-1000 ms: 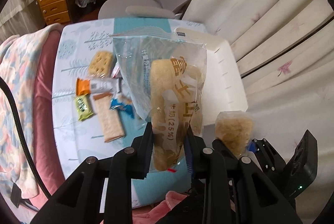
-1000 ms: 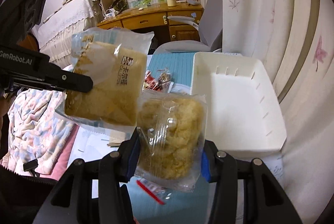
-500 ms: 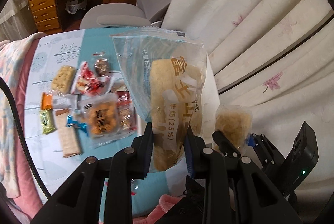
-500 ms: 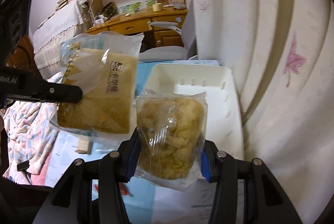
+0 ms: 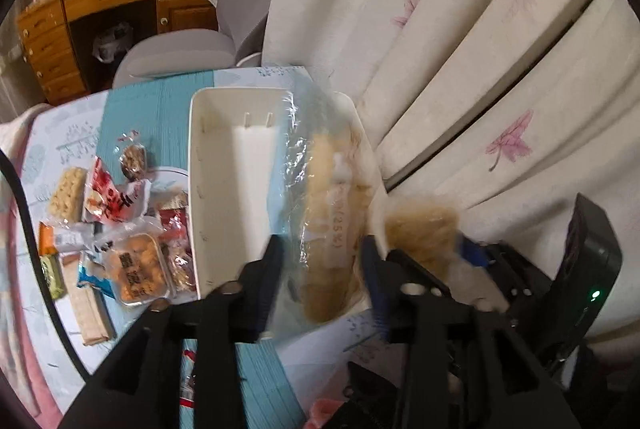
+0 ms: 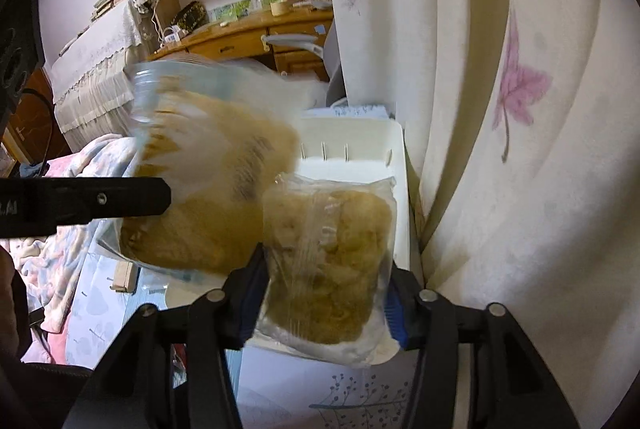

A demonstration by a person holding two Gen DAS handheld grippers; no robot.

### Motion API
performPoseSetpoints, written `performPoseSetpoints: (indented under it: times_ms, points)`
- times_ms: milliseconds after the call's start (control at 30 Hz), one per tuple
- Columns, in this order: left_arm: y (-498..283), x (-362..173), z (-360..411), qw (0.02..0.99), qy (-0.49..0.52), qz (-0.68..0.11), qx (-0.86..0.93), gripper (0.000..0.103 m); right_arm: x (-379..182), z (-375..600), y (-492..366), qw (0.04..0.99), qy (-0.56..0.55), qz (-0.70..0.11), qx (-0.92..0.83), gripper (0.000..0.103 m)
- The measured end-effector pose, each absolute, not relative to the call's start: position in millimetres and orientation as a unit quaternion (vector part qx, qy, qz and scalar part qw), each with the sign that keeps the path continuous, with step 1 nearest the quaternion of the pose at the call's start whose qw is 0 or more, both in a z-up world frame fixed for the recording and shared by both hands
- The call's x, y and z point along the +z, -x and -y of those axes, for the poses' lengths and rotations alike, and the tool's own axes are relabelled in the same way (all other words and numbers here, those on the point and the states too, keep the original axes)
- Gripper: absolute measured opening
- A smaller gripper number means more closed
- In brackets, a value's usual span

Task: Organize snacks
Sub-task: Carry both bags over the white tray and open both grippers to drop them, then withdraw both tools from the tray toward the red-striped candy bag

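My left gripper (image 5: 320, 261) has its jaws spread wide, and a clear bag of yellow bread (image 5: 332, 209) is blurred between them, leaning over the white tray (image 5: 196, 165). The same bread bag (image 6: 208, 181) shows blurred in the right wrist view, beside the left gripper's finger (image 6: 88, 201). My right gripper (image 6: 324, 293) is shut on a clear packet of golden crisps (image 6: 332, 265), held over the near end of the tray (image 6: 400, 197). That packet (image 5: 420, 233) shows at the tray's near right corner in the left wrist view.
Several loose snack packets (image 5: 120, 229) lie on the patterned tablecloth left of the tray. A cream curtain (image 5: 460, 69) hangs right beside the tray. A grey chair (image 5: 200, 45) and wooden desk (image 5: 100, 9) stand beyond the table.
Both grippers moved right, over the tray. The left gripper's jaws have opened wide and the bread bag is dropping and tilting away. The right gripper still holds the crisps packet.
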State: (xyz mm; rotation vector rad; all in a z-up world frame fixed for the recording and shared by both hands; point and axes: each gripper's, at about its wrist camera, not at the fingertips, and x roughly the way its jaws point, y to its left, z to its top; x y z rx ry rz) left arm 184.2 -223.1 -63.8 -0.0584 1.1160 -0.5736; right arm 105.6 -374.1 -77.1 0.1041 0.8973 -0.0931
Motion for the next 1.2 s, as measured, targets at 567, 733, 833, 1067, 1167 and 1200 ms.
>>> performPoseSetpoints:
  times_ms: [567,733,833,1067,1167,1200]
  points:
    - [-157,-66,202,0.832,-0.015,-0.51,-0.218,0.068,-78,379,-100,0.899,-0.118,-0.42,-0.039,0.076]
    - [-142,-80,173,0.829,-0.011,-0.523,-0.201,0.069,-89,374,-96,0.887,-0.15,-0.435,-0.041,0.076]
    - [-132,-89,150,0.826,-0.005,-0.532,-0.185,0.069,-97,371,-93,0.877,-0.177,-0.444,-0.049,0.076]
    - [-116,-104,86,0.823,0.008,-0.55,-0.144,0.073,-119,361,-82,0.85,-0.251,-0.456,-0.079,0.076]
    - [-116,-110,57,0.818,0.018,-0.561,-0.126,0.075,-130,349,-76,0.837,-0.277,-0.464,-0.09,0.076]
    - [-117,-112,48,0.814,0.02,-0.568,-0.121,0.075,-133,345,-75,0.832,-0.286,-0.465,-0.094,0.076]
